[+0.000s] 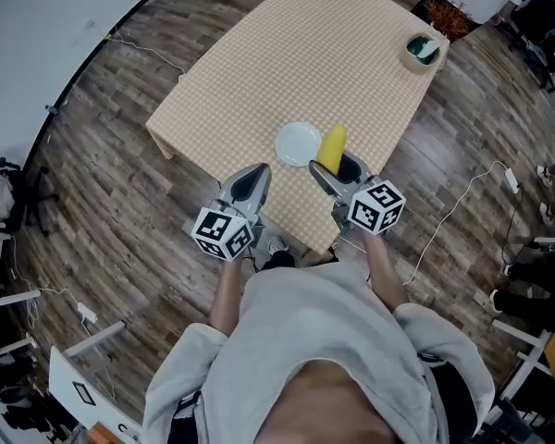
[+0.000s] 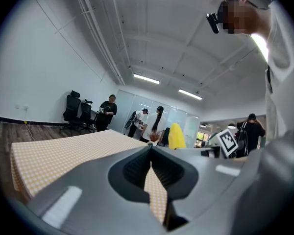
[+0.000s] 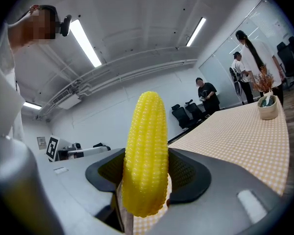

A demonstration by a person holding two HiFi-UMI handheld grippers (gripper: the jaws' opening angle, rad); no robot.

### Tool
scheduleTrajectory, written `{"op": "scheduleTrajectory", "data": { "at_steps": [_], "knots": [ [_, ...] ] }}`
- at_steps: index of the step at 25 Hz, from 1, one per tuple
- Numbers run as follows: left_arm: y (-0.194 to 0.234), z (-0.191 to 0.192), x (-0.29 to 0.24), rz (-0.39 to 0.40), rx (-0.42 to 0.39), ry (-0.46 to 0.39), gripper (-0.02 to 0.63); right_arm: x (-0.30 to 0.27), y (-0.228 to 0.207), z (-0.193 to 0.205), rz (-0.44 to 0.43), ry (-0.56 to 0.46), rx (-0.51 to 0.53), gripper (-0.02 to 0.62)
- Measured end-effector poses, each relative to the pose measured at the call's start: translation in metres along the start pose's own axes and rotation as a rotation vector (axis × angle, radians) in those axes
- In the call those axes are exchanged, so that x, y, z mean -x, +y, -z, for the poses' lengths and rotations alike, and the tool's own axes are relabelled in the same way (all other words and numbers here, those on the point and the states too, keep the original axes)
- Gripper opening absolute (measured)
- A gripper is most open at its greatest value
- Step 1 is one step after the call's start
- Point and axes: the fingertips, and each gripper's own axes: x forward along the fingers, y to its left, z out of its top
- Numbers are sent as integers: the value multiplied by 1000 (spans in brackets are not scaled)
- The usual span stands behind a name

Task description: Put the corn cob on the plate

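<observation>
Right hand-held gripper (image 1: 337,167): is gripping the corn (image 3: 146,160), its two jaws pressing on the lower half from either side.
Corn: is standing upright between those jaws, pointed end up, blunt end hanging just below them.
Left hand-held gripper (image 2: 151,149): is sitting closed, jaw tips meeting with nothing between them. In the head view it is hovering at the lower left of the plate, over the near edge of the tabletop.
Plate (image 1: 298,143): white and round, is lying bare on the tabletop, close to the near edge, in the middle of the head view.
Corn and plate: in the head view the corn is showing just right of the plate, right against its rim. It is being held, not lying on the plate, and I cannot tell whether it is over the rim.
Tabletop (image 1: 296,54): is wearing a pale checked cloth and running diagonally toward the upper right of the head view.
Pot (image 1: 422,51): is standing at the far corner, upper right, well apart from the plate, with dried sprigs poking out in the right gripper view.
Person: in a grey top (image 1: 324,340), is filling the bottom of the head view, one arm reaching to each gripper.
Room: a cable (image 1: 444,220) is trailing over the wooden floor (image 1: 120,155). People (image 2: 108,112) are standing beyond the tabletop, beside office chairs (image 2: 71,112).
</observation>
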Motion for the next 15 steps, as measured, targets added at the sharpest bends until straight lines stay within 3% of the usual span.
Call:
{"op": "scheduleTrajectory", "data": {
  "at_steps": [6,15],
  "knots": [
    [9,14,-10,-38,26,26,8,-5,-16,15,-15,51,-26,252],
    [31,63,-22,-65,122,110,8,-16,-42,69,4,164,-114,252]
  ]
}}
